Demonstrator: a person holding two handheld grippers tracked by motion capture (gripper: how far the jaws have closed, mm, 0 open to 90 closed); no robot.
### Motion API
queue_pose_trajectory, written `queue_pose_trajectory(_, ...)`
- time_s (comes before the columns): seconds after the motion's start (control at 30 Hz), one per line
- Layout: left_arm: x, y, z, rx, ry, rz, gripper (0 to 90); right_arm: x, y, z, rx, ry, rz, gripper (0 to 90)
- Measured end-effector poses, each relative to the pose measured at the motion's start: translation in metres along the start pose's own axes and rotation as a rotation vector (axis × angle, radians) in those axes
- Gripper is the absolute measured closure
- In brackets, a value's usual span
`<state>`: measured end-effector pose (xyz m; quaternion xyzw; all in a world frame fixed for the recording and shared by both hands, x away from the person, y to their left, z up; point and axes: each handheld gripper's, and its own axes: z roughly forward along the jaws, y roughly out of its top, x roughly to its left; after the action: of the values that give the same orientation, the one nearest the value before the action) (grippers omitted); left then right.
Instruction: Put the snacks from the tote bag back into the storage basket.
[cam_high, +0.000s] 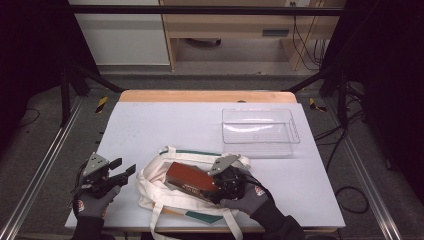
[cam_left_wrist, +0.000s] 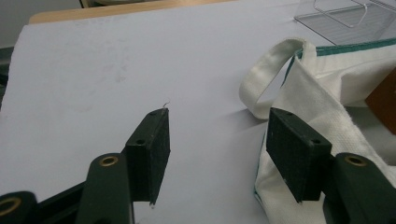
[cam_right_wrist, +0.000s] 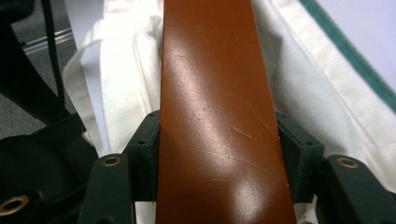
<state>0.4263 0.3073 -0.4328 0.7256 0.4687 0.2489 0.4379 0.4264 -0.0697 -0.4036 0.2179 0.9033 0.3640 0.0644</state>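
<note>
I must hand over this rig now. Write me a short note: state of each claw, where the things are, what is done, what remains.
Right claw: shut on the brown box, gripping its two long sides above the white tote bag.
Left claw: open, holding nothing, beside the bag's handle loop.
Clear bin: far right of the table, nothing in it.
Done: box is gripped.
Left: probably lift the box clear of the bag and put it in the bin; whether that is the goal is my guess.

High view: above the near edge, facing 12 o'clock, far.
Gripper views: close; all share the bag.
</note>
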Motion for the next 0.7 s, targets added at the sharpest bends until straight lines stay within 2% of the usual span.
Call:
queue_pose_trajectory(0.27, 0.001, 0.000, -0.001, -0.001, 0.001, 0.000, 39.1, -0.002, 0.004, -0.022, -0.061, 0.006, -0.016, 43.1)
queue_pose_trajectory(0.4, 0.000, 0.000, -0.001, -0.002, 0.001, 0.000, 39.1, -0.007, 0.006, -0.042, -0.107, -0.009, -0.007, 43.1)
queue_pose_trajectory(0.7, 0.000, 0.000, 0.000, -0.001, -0.001, 0.000, 39.1, -0.019, 0.007, -0.069, -0.144, -0.060, -0.002, 43.2)
